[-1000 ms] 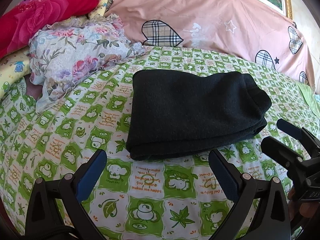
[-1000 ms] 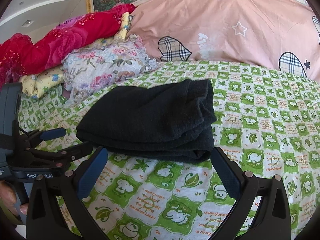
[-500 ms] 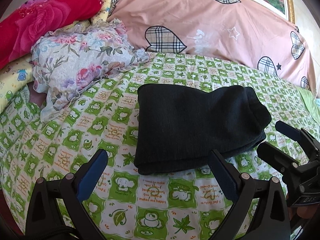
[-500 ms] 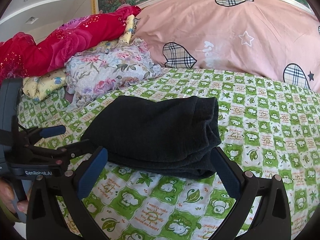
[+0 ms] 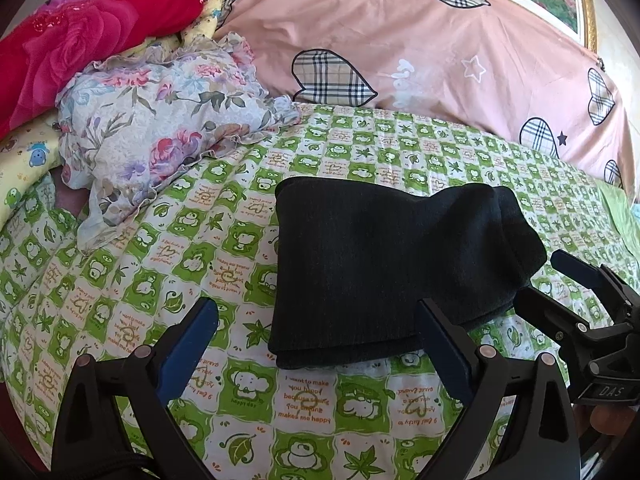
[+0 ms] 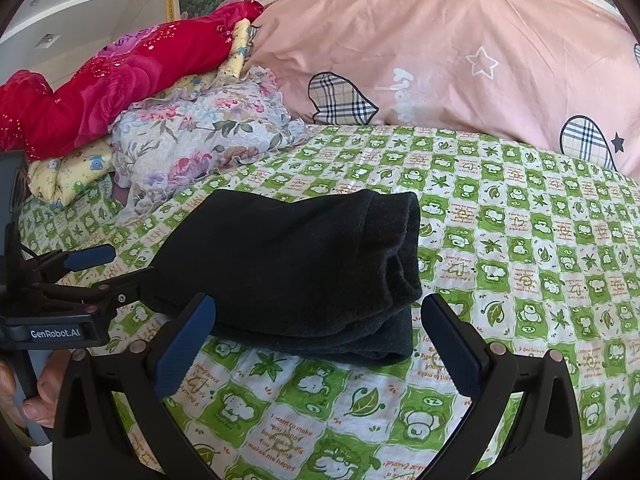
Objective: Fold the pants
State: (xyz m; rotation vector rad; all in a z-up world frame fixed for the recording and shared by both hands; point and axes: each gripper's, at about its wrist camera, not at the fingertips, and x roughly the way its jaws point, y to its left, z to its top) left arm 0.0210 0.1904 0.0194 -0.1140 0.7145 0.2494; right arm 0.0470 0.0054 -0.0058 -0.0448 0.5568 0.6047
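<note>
We have drawn both spread, empty tools, left hand-held gripper (image 5: pixel 316 334) and right hand-held gripper (image 6: pixel 318 332), nearer the folded pants (image 5: pixel 384 264) ahead, seemingly finished.

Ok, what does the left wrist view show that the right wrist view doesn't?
Only the left wrist view shows the right gripper from outside, open, beside the pants' bulky right end, plus a plain green cloth at the bed's right edge. Only the right wrist view shows the left gripper from outside, open at the pants' left edge, the hand holding it, and white wall mouldings. Both share the folded black pants on the green checked sheet, the floral pillow, red quilt and pink duvet.
</note>
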